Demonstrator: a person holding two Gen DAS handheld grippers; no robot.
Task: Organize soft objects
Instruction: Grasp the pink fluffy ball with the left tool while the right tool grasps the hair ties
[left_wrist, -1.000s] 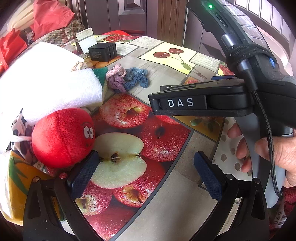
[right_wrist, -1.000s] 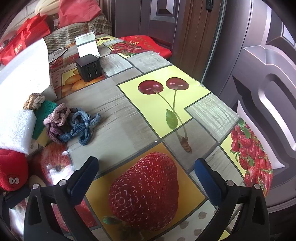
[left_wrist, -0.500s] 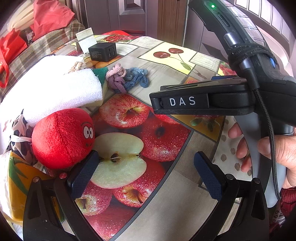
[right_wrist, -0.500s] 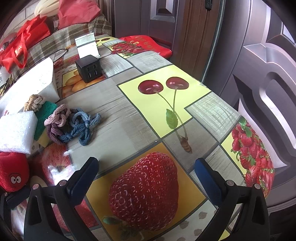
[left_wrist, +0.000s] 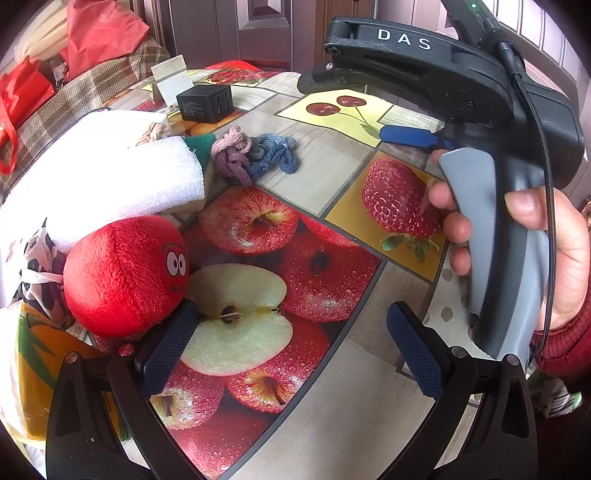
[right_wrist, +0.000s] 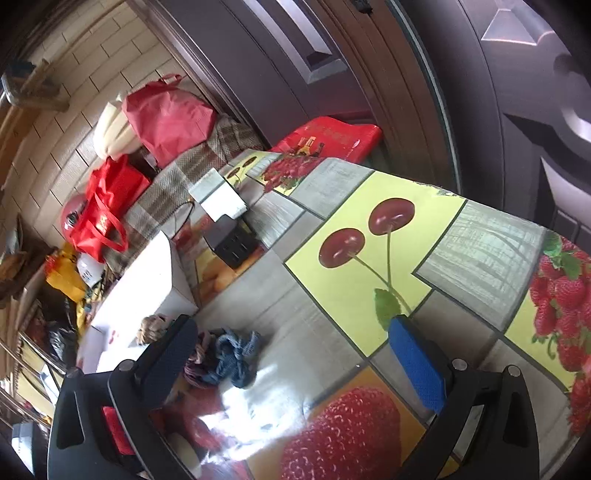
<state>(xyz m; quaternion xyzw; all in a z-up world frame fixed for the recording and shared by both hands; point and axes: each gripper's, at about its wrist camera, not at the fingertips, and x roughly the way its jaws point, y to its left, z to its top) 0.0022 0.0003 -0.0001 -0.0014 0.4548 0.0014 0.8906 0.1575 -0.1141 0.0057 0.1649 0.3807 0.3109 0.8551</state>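
- While spread wide over the fruit-print tablecloth (left_wrist: 332, 387), left gripper (left_wrist: 291, 343) released, gripping nothing.
- Right gripper (right_wrist: 291, 350) likewise parted, tilted above knotted rope bundle (right_wrist: 225, 354).
- Red plush ball (left_wrist: 122, 273) just beside left finger, touching white towel (left_wrist: 110, 184).

The plush ball (left_wrist: 123, 275) is showing bright red, the foam block (left_wrist: 122, 184) white. The tablecloth (left_wrist: 332, 173) is displaying printed apples, cherries and strawberries.
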